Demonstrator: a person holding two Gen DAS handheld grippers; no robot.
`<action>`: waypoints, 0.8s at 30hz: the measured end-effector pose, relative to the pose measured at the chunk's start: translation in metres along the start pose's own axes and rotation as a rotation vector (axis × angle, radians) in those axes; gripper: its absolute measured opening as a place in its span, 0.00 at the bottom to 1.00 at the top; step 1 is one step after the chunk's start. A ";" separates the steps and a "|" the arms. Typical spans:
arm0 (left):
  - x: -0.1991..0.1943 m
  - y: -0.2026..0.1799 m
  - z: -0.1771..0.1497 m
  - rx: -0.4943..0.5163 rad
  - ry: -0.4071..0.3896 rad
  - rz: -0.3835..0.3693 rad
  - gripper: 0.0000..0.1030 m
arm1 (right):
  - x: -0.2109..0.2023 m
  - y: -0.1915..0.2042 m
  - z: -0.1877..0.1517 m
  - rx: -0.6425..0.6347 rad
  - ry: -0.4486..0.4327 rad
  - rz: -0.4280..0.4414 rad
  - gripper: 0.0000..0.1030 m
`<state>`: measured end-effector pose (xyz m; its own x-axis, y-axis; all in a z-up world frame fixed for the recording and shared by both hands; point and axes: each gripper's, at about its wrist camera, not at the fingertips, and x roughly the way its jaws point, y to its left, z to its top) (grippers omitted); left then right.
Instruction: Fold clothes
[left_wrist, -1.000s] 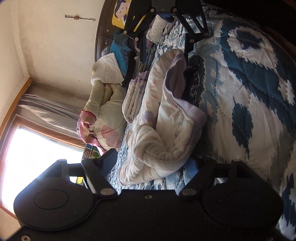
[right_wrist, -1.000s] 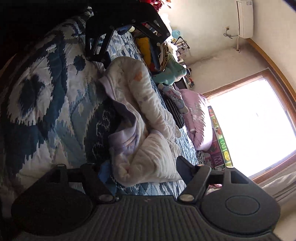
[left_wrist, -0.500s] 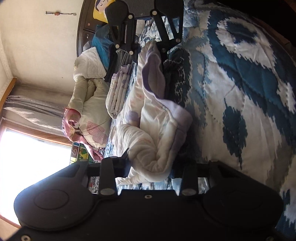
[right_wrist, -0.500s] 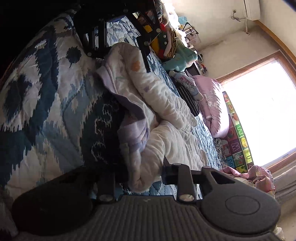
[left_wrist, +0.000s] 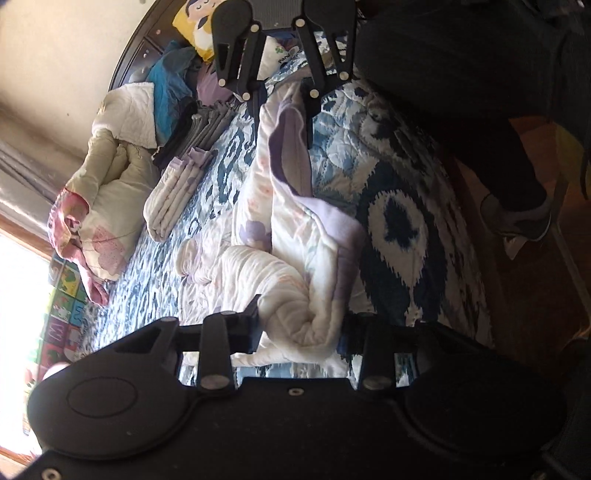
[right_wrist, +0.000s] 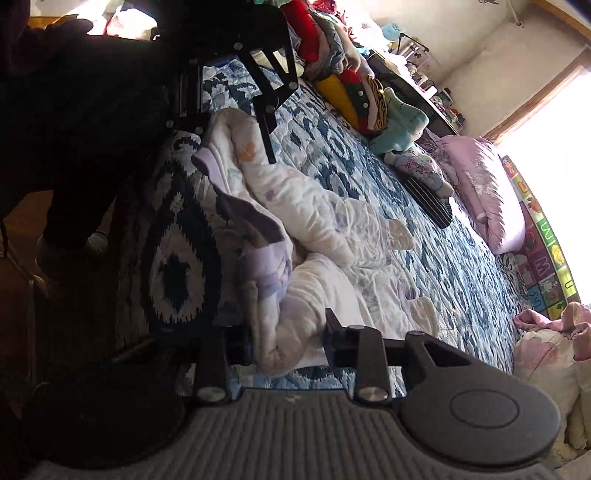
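Note:
A white quilted garment with lilac lining (left_wrist: 295, 229) lies bunched across the blue patterned bed. My left gripper (left_wrist: 299, 325) is shut on one rolled end of it, the cloth squeezed between the pads. My right gripper (left_wrist: 284, 107) pinches the far end, seen at the top of the left wrist view. In the right wrist view the garment (right_wrist: 325, 221) runs from my right gripper (right_wrist: 288, 332), whose jaws are opening slightly with a thick fold still pinched between them, to my left gripper (right_wrist: 229, 136). Both ends are raised and the middle sags onto the bed.
The blue and white bedspread (left_wrist: 399, 221) covers the bed. A folded stack of clothes (left_wrist: 177, 192) and pillows (left_wrist: 107, 206) sit near the headboard. Soft toys (right_wrist: 369, 99) and a pink pillow (right_wrist: 487, 192) line the far side. A person's dark trouser legs (left_wrist: 461, 92) stand beside the bed.
Both grippers were wide open around the garment's ends, then shut on them. Both have since risen, lifting the two ends off the bed.

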<state>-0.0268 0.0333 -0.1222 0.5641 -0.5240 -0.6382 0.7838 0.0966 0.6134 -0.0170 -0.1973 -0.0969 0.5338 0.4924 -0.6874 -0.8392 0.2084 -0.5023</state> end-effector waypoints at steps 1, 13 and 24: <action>-0.002 0.011 0.000 -0.046 -0.007 -0.034 0.35 | -0.003 -0.013 0.002 0.053 -0.016 0.015 0.34; 0.041 0.166 -0.070 -0.890 -0.290 -0.145 0.41 | 0.041 -0.187 -0.065 0.806 -0.277 0.200 0.33; 0.135 0.208 -0.158 -1.609 -0.417 -0.192 0.41 | 0.156 -0.230 -0.154 1.492 -0.357 0.290 0.30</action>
<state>0.2531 0.1165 -0.1541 0.5386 -0.7787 -0.3216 0.4269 0.5814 -0.6927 0.2754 -0.2986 -0.1687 0.4713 0.7858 -0.4006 -0.3614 0.5864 0.7250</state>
